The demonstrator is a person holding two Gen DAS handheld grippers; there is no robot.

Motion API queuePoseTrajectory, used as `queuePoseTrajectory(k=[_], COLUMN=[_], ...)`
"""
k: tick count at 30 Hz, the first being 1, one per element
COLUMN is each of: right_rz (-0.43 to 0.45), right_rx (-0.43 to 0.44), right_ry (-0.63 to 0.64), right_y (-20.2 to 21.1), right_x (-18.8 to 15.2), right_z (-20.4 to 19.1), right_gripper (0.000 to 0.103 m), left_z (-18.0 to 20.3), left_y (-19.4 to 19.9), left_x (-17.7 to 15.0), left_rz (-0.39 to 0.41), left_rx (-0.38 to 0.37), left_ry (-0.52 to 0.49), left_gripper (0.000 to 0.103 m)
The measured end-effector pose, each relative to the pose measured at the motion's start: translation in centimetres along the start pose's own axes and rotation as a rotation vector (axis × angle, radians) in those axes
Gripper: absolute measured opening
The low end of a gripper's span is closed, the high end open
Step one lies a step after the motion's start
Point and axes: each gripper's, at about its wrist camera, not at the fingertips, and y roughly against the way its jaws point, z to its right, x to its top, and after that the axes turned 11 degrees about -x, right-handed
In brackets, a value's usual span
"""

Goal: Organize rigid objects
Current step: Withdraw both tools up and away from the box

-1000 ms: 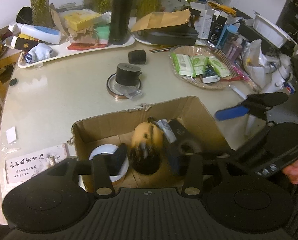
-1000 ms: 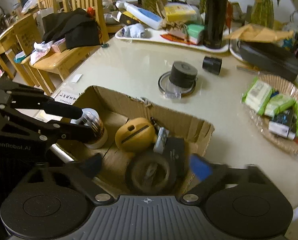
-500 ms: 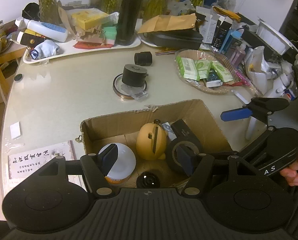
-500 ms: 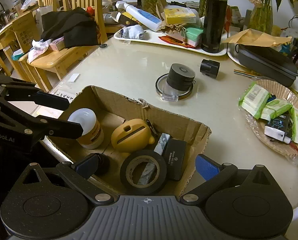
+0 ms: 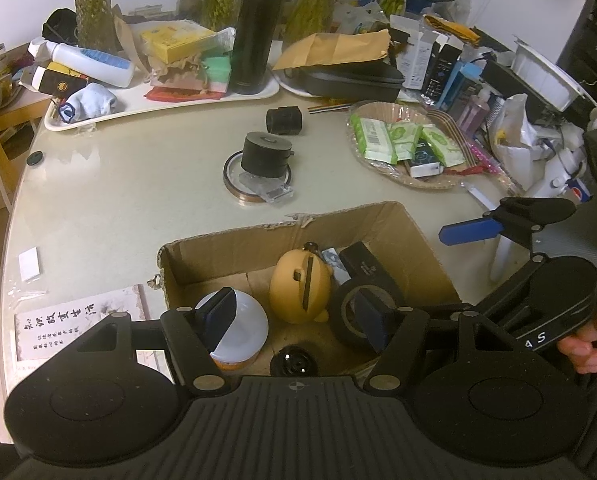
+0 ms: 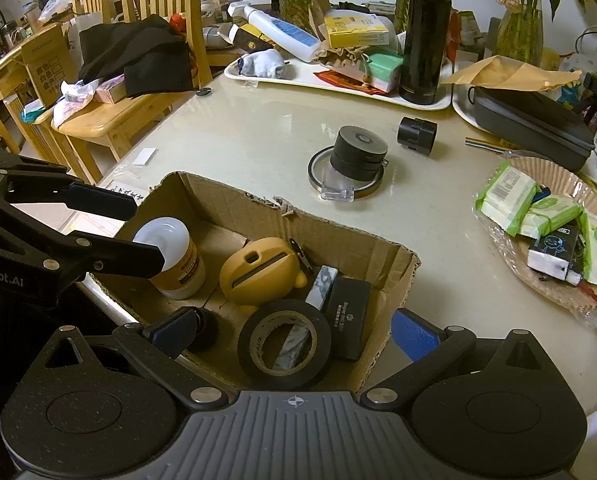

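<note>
An open cardboard box (image 5: 382, 220) (image 6: 234, 200) stands at the table's near edge. In it are a white-lidded jar (image 5: 246, 320) (image 6: 170, 256), a yellow bear-shaped case (image 5: 298, 288) (image 6: 258, 272), a black tape roll (image 6: 284, 344), a black box (image 6: 346, 312) and a small black round piece (image 5: 294, 362) on the floor. My left gripper (image 5: 294, 316) hangs open above that round piece and touches nothing. My right gripper (image 6: 294, 334) is open wide over the tape roll, one finger outside the box wall. A black cylinder (image 5: 266, 154) (image 6: 360, 150) and a smaller black cap (image 5: 283, 121) (image 6: 416, 136) stand on the table beyond.
The cylinder rests on a copper-coloured ring with a clear plastic piece. Farther back are a white tray (image 5: 170, 106) with a black flask (image 5: 258, 28) and clutter, a wicker dish (image 5: 382, 110) of green packets, and wooden chairs (image 6: 110, 120) at the left.
A second ago a small dark piece sat between my left fingers inside the box. The jaws have since spread and the piece lies on the box floor. My right gripper has scarcely moved.
</note>
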Motion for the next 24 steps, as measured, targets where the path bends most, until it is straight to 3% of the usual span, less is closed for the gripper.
queuePoseTrajectory(k=[16,24], right_rz=[0.014,0.084], right_rx=[-0.019,-0.081], right_ry=[-0.023,-0.108], right_y=[0.1,0.8], right_x=[0.2,0.6], right_z=[0.3,1.7], right_gripper=[0.103,0.103], left_z=[0.2,0.6], left_y=[0.0,0.5], left_x=[-0.1,0.1], left_rz=[0.008,0.074], left_rx=[0.007,0.066], left_ry=[0.0,-0.026], left_gripper=[0.065,0.065])
